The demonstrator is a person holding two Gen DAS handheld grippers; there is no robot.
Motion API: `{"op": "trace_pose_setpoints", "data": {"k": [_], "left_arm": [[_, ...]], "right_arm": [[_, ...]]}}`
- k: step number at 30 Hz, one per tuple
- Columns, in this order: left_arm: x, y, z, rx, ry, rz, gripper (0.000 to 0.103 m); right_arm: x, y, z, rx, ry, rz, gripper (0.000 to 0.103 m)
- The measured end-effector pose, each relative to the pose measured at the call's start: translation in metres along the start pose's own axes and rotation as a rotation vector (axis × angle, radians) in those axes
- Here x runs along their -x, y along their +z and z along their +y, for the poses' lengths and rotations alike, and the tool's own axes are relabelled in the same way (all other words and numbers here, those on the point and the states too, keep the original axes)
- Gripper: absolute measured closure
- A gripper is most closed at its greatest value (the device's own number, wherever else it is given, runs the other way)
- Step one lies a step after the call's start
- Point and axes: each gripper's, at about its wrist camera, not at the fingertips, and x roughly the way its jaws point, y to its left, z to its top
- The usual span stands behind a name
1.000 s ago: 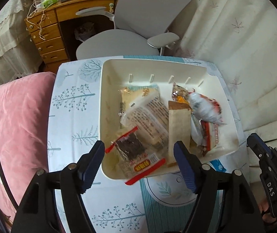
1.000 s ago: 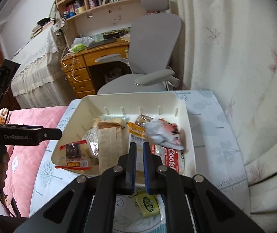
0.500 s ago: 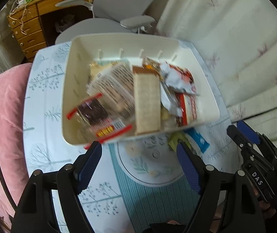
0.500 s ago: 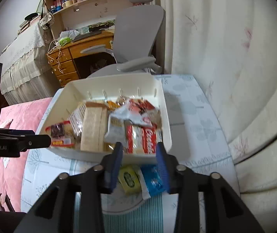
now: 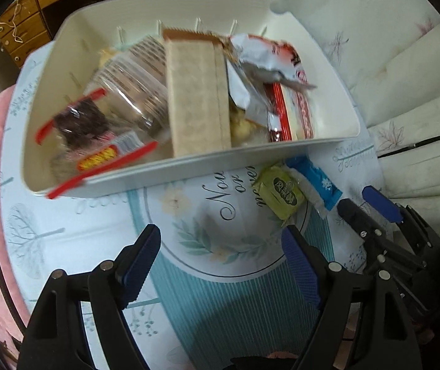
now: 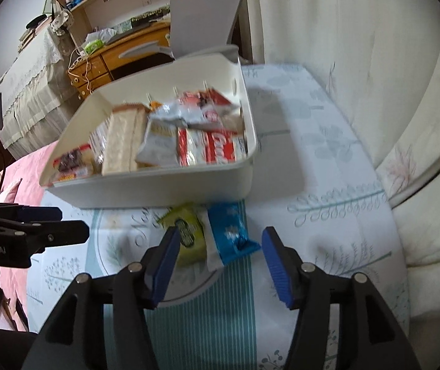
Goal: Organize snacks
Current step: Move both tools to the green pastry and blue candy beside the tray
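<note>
My right gripper [image 6: 220, 259] is wide open over blue packet [image 6: 230, 231], left gripper [image 5: 220, 252] wide too; I'd drop straight, pinch blue only w/o green one [image 6: 189, 231].

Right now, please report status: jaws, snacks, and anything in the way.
Left gripper open, empty, over the table. Right gripper open, over green packet and blue packet. Both packets outside bin, touching. Nothing in the way.

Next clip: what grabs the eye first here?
A white bin crammed with snack packets fills the middle of the table. Just outside its near wall lie a green packet and a blue one, and the right gripper hangs over them, jaws open.
</note>
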Motion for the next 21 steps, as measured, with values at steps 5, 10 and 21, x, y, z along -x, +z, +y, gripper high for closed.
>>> {"op": "trace_pose_setpoints", "data": {"k": [5,10,21], "left_arm": [[-0.028,0.000,-0.011,0.005,-0.010,0.028,0.023],[-0.051,0.002,-0.020,0.024,-0.008,0.045,0.023],[-0.080,0.010,-0.034,0.102,0.006,0.072,0.023]], "right_arm": [[-0.021,-0.013,-0.007,0.031,-0.027,0.022,0.046],[-0.037,-0.020,-0.011,0.075,0.000,0.031,0.046],[-0.058,-0.020,-0.009,0.208,0.064,0.040,0.046]]}}
